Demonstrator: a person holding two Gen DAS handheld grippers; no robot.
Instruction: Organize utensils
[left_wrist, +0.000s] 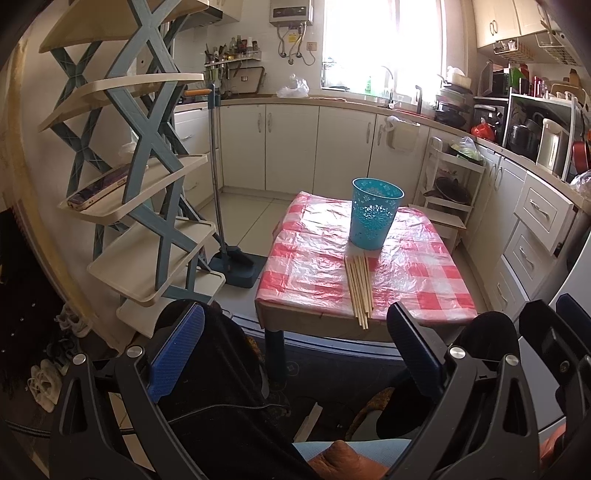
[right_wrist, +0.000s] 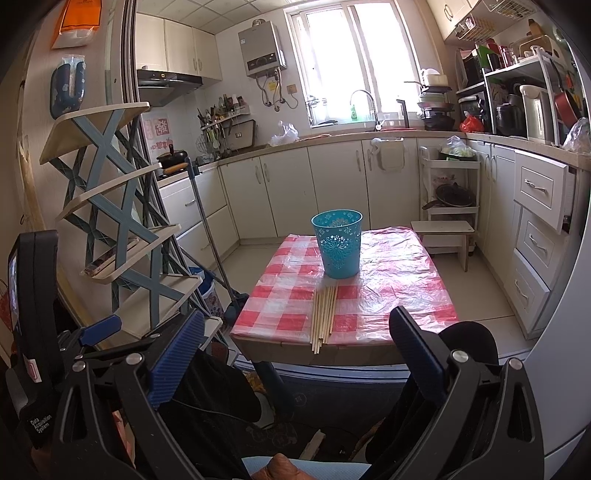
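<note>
A bundle of wooden chopsticks (left_wrist: 359, 288) lies on the small table with a red-and-white checked cover (left_wrist: 417, 273), tips over its near edge. A turquoise perforated cup (left_wrist: 375, 212) stands upright just behind them. In the right wrist view the chopsticks (right_wrist: 324, 317) and the cup (right_wrist: 338, 243) sit on the same table (right_wrist: 391, 295). My left gripper (left_wrist: 295, 354) is open and empty, held low in front of the table. My right gripper (right_wrist: 295, 354) is open and empty too, at a similar distance. The right gripper also shows at the right edge of the left wrist view (left_wrist: 554, 332).
A blue-and-cream tiered rack (left_wrist: 147, 192) stands left of the table, a phone (left_wrist: 99, 188) on one shelf. A broom and dustpan (left_wrist: 236, 262) lean beside it. Cabinets and drawers (right_wrist: 535, 236) line the far and right walls. A small stool (right_wrist: 443, 230) stands behind the table.
</note>
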